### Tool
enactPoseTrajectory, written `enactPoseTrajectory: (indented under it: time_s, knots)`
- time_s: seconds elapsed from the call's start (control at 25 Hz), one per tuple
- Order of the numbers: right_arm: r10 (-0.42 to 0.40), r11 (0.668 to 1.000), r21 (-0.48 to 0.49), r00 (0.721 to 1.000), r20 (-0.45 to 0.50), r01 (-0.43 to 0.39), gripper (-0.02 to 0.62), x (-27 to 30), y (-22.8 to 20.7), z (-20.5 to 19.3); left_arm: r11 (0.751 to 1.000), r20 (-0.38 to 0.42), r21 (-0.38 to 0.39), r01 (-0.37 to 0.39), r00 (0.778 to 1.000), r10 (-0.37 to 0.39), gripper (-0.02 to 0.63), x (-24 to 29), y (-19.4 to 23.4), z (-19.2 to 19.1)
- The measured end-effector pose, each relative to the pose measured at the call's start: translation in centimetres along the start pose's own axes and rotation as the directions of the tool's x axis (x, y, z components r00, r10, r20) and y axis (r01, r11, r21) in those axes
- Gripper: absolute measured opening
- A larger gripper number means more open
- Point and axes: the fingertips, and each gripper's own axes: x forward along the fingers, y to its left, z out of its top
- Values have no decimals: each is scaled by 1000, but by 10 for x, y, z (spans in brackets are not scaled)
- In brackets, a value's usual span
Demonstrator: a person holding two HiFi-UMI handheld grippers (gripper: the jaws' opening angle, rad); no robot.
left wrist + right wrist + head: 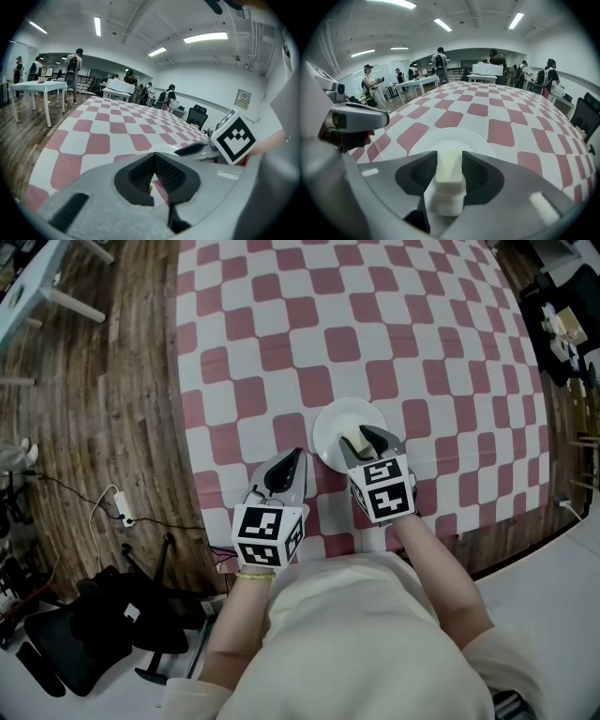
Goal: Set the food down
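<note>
The long table point(375, 315) under its red-and-white checked cloth takes up most of the room in front of me, with wooden floor point(103, 381) to its left. Both tools sit at its near edge. The left gripper point(291, 463) rests low just beside the plate, over the cloth. Its jaws are drawn together into a narrow V point(153, 164) with nothing between them. The right gripper point(367, 442) reaches over the near part of a round white plate point(333, 423), and its marker cube point(382, 488) faces up.

Clamped squarely between the right gripper's dark ribbed pads point(423, 171) is a pale cream block of food point(449, 180). One pad presses each long side, and the block's front end pokes out just past the tips, above the plate's near rim point(440, 138). Whether the block touches the plate, I cannot tell.
</note>
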Motion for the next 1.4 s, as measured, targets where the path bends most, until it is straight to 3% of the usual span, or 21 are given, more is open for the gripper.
enactPoseTrajectory:
  time_s: [0.96, 1.4]
  knots:
    - [-35, 999, 40, 997, 70, 32, 178, -26, 2, 5, 1000, 28, 10, -1, 1000, 1, 5, -20, -11, 6]
    - [-67, 996, 71, 985, 161, 56, 89, -54, 9, 11, 1000, 42, 27, 6, 999, -7, 5, -37, -21, 5]
